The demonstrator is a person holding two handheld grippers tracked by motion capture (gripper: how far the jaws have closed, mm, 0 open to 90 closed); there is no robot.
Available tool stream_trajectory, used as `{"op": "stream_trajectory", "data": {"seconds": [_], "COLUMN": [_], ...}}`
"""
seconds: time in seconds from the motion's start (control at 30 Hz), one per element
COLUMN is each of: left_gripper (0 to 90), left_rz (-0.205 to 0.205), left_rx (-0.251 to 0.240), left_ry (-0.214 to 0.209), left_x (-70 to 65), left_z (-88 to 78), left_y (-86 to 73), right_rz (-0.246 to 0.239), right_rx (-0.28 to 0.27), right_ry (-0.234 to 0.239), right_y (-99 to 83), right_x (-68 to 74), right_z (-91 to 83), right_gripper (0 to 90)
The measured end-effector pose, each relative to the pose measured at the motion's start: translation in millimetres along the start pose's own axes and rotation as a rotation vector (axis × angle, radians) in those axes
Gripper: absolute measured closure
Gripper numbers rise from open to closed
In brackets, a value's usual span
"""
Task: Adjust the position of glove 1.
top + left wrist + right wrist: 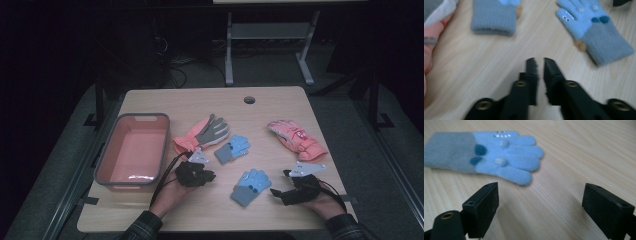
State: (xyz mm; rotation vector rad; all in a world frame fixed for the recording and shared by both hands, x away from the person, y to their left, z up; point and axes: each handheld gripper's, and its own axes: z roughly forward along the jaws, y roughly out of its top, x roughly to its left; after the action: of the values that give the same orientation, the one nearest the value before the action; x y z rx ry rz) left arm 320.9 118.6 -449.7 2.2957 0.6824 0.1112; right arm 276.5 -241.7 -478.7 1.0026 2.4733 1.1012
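Observation:
Two small blue knit gloves lie on the wooden table [210, 210]. One blue glove [250, 186] [596, 27] [486, 152] rests between my hands; the other blue glove [232, 148] [494, 17] lies farther back. My left gripper [207, 176] [539, 62] hovers over bare wood, its jaws nearly together with nothing between them. My right gripper [279, 183] [541, 192] stands wide open just right of the near glove's fingers, holding nothing.
A pink bin [142, 116] with a grey rim stands at the left. A pink-and-grey glove [202, 134] [434, 30] lies beside it. A padded pink glove [296, 139] lies at the right. A round hole [249, 99] is near the far edge.

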Motion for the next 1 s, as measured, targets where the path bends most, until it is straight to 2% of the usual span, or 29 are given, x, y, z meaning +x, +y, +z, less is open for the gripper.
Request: {"op": "stream_trajectory", "data": {"seconds": [0.07, 0.2, 0.23, 0.4, 0.53, 0.63, 0.83, 1.0], "left_gripper": [89.4, 89.5, 89.5, 89.5, 89.5, 89.5, 89.5, 89.6], "left_rz": [0.008, 0.011, 0.028, 0.029, 0.045, 0.035, 0.048, 0.015], "left_rx": [0.003, -0.001, 0.008, -0.006, -0.007, -0.014, -0.004, 0.013], "left_ry": [0.014, 0.029, 0.037, 0.057, 0.09, 0.097, 0.119, 0.109], "left_x": [1.2, 5.1, 7.7, 16.8, 24.8, 31.8, 38.4, 42.7], "left_z": [1.2, 5.2, 7.4, 14.3, 22.9, 33.5, 52.4, 62.8], "left_y": [6.4, 15.7, 20.0, 33.1, 45.9, 54.5, 64.7, 63.1], "right_rz": [0.001, 0.009, 0.007, 0.002, 0.001, -0.008, -0.007, -0.006], "right_rx": [0.008, 0.01, 0.01, 0.006, 0.007, 0.01, 0.009, 0.009], "right_ry": [0.0, 0.011, 0.009, 0.004, 0.002, -0.002, -0.002, -0.003], "right_y": [-1.3, -1.5, -1.6, -2.0, -2.0, -2.0, -2.0, -2.0], "right_x": [-1.0, -1.7, -1.7, -1.5, -1.2, -1.2, -1.2, -1.1], "right_z": [1.2, 1.1, 1.2, 1.9, 2.1, 2.2, 2.2, 2.2], "right_gripper": [13.5, 13.4, 13.4, 13.1, 13.0, 12.8, 12.9, 13.2]}}
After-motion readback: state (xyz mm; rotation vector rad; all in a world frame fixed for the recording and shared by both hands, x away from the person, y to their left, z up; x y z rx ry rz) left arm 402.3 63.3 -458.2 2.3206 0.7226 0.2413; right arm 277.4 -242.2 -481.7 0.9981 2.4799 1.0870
